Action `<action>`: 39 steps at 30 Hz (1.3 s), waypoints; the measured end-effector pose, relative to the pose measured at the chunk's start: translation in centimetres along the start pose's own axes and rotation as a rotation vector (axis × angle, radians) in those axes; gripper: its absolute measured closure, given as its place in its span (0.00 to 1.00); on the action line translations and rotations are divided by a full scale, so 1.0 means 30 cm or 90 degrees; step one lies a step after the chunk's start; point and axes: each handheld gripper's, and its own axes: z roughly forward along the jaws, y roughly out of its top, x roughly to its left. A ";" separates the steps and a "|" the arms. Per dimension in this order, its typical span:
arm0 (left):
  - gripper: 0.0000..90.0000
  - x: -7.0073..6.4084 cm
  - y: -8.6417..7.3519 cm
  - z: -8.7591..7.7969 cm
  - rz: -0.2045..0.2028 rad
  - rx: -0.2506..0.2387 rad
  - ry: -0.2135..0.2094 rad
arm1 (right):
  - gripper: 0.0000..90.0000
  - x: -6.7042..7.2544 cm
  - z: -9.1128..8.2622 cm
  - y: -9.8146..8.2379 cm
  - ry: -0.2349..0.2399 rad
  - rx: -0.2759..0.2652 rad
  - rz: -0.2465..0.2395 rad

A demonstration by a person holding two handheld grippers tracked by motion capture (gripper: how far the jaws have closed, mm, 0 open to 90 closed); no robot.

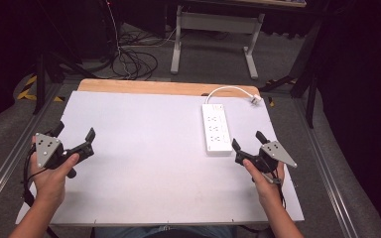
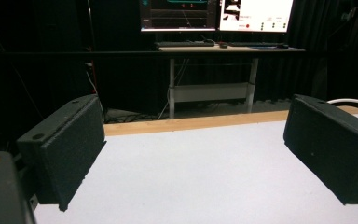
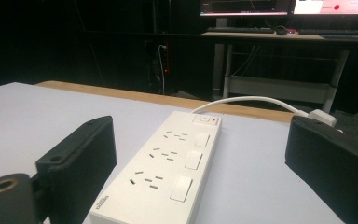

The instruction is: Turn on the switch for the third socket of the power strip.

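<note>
A white power strip (image 1: 216, 129) lies on the white table top (image 1: 144, 139) at the right, its cord curling to a white plug (image 1: 255, 99) at the far edge. In the right gripper view the power strip (image 3: 165, 170) lies straight ahead, just beyond the jaws. My right gripper (image 1: 248, 140) is held just right of the strip's near end, open and empty. At the table's left side my left gripper (image 1: 74, 133) is open too, nothing between its jaws. Both pairs of black jaws stand wide apart in their own views, the left gripper (image 2: 193, 154) and the right gripper (image 3: 205, 177).
A wooden strip (image 1: 168, 88) runs along the table's far edge. Beyond it stand a desk frame (image 1: 213, 34) and loose cables (image 1: 134, 62) on the floor. Monitors (image 2: 214, 14) glow on a desk farther back. Metal rails (image 1: 327, 168) flank the table.
</note>
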 end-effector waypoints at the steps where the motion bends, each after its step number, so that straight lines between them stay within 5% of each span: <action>1: 0.06 0.000 0.000 0.000 0.000 0.000 0.000 | 0.11 0.000 0.000 0.000 -0.001 0.001 0.000; 14: 0.07 -0.001 0.000 0.002 0.002 0.003 0.000 | 0.17 -0.002 0.001 -0.002 -0.008 0.007 -0.003; 39: 0.07 -0.003 -0.001 0.004 0.002 0.004 -0.004 | 0.58 -0.008 0.000 -0.005 -0.001 0.038 -0.010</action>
